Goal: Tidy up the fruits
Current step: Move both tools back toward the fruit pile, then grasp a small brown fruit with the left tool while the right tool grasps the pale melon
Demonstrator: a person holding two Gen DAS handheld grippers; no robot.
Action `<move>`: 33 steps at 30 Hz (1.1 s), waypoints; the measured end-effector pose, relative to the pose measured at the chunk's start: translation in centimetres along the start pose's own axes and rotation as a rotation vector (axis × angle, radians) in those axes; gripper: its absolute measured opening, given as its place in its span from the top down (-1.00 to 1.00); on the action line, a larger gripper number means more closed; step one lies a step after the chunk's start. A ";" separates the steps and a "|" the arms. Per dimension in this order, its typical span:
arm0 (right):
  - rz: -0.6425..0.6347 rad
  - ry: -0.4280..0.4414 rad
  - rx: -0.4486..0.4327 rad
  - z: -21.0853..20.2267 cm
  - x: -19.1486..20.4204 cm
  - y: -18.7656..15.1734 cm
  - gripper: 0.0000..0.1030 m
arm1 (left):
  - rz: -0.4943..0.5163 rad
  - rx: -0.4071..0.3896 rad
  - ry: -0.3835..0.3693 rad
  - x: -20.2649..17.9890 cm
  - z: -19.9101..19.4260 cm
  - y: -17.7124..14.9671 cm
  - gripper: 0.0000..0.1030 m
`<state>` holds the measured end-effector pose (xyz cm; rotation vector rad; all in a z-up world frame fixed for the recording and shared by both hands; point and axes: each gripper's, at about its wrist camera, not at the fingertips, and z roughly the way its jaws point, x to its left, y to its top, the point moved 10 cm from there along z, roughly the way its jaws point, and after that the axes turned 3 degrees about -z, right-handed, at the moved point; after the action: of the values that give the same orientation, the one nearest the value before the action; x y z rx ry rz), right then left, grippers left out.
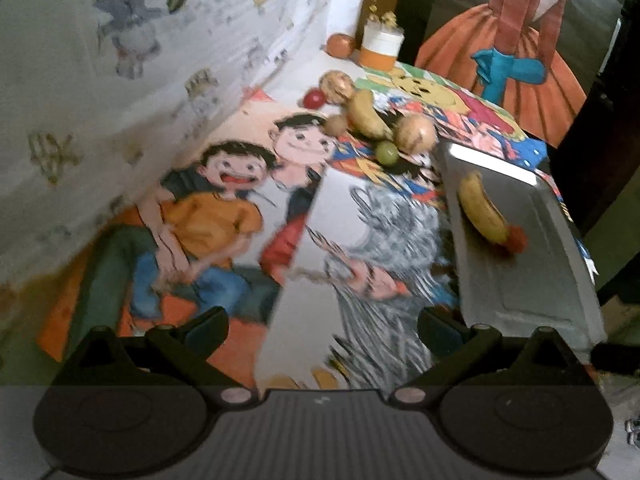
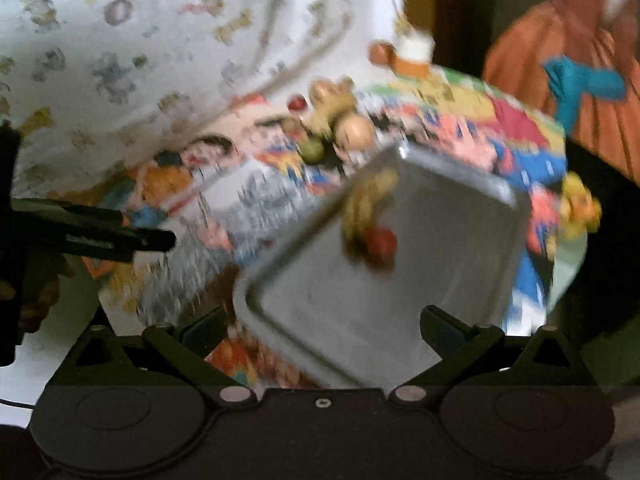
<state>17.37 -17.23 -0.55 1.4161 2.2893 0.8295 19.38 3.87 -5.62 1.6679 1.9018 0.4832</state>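
A metal tray (image 1: 544, 264) lies on the cartoon-print cloth at the right and holds a banana (image 1: 482, 210) and a small red fruit (image 1: 518, 240). Beyond it lies a pile of loose fruit: a second banana (image 1: 366, 114), a green fruit (image 1: 386, 153), a tan round fruit (image 1: 416, 133), a small red fruit (image 1: 314, 99) and a brownish fruit (image 1: 336, 84). My left gripper (image 1: 322, 330) is open and empty above the cloth. My right gripper (image 2: 322, 328) is open and empty over the near end of the tray (image 2: 440, 280). The right wrist view is blurred.
An orange fruit (image 1: 341, 45) and a white and orange container (image 1: 380, 46) stand at the far end by a patterned curtain (image 1: 140, 60). An orange dress (image 1: 520, 60) hangs at the back right. The left gripper's finger (image 2: 120, 234) shows at the left of the right wrist view.
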 end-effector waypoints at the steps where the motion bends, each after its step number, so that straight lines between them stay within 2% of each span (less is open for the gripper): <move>1: -0.016 0.005 -0.017 0.1 0.1 1.2 -0.99 | 0.001 -0.008 0.003 0.2 0.1 0.4 -1.00; 6: -0.051 0.018 -0.131 0.5 -0.6 7.7 -0.99 | -0.009 -0.062 0.030 1.4 0.9 3.8 -1.00; 10: -0.022 -0.012 -0.200 2.3 -2.4 12.4 -0.99 | -0.055 -0.098 0.092 2.4 2.2 6.7 -1.00; 14: -0.075 0.002 -0.202 6.2 -4.1 15.5 -0.99 | -0.072 -0.136 0.110 2.7 4.2 9.1 -1.00; 23: -0.333 0.024 -0.111 15.0 -5.8 16.2 -0.98 | 0.021 -0.138 0.043 1.6 10.0 12.1 -1.00; 28: -0.340 0.036 -0.044 18.8 -6.9 16.1 -0.83 | 0.009 -0.134 0.007 1.0 12.7 13.7 -0.99; 33: -0.340 0.071 -0.025 20.9 -7.1 15.8 -0.71 | 0.025 -0.127 -0.036 0.2 15.1 14.7 -0.99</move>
<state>43.10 -11.79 -7.16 0.9598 2.4664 0.8069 40.21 5.09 -8.52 1.6093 1.7888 0.5678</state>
